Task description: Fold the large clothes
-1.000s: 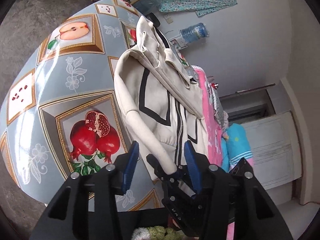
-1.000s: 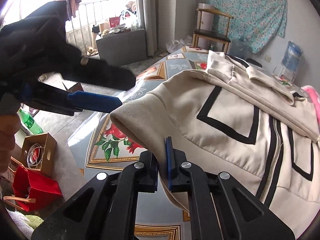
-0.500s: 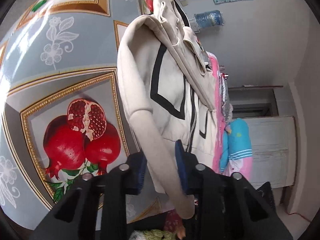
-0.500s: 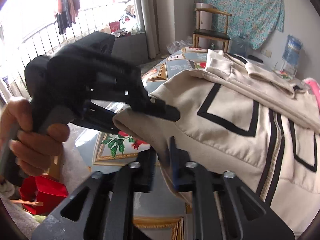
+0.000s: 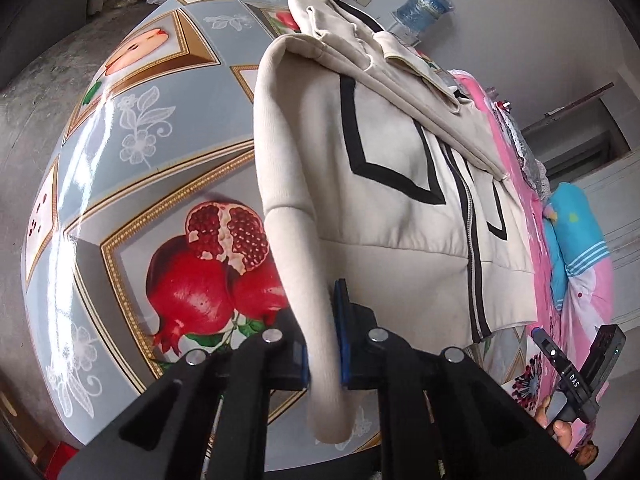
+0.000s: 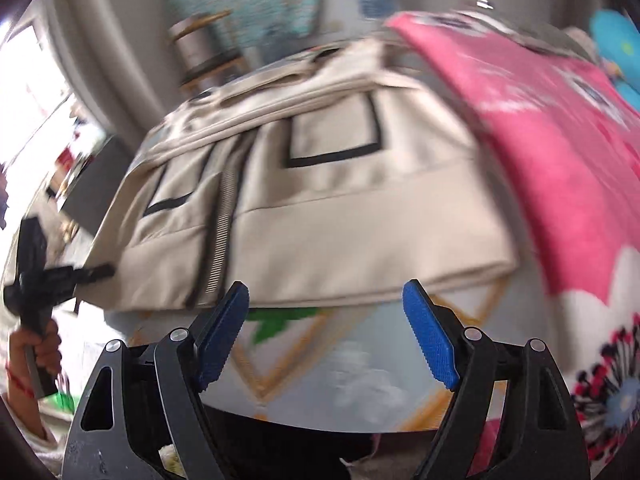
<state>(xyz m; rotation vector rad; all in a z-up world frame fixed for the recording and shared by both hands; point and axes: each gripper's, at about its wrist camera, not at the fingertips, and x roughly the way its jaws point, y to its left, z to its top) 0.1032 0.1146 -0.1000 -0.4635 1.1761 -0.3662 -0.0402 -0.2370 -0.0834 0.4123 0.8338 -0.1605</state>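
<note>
A cream zip jacket with black stripes lies flat on the fruit-print table. Its left sleeve is lifted off the table and runs toward me. The jaws of my left gripper are closing, and the pads press on the sleeve's cuff. In the right wrist view, which is blurred, the jacket's hem lies just ahead of my right gripper. Its jaws are opening wide with nothing between them, above bare table. The left gripper shows at the far left, held by a hand.
A pink patterned cloth covers the table's right side beside the jacket, with a blue garment beyond it. A water bottle stands at the wall and a chair stands behind the table. The table edge is close below both grippers.
My left gripper closed on the sleeve cuff. My right gripper let go of the sleeve, opened, and swung right along the jacket's hem toward the pink cloth.
</note>
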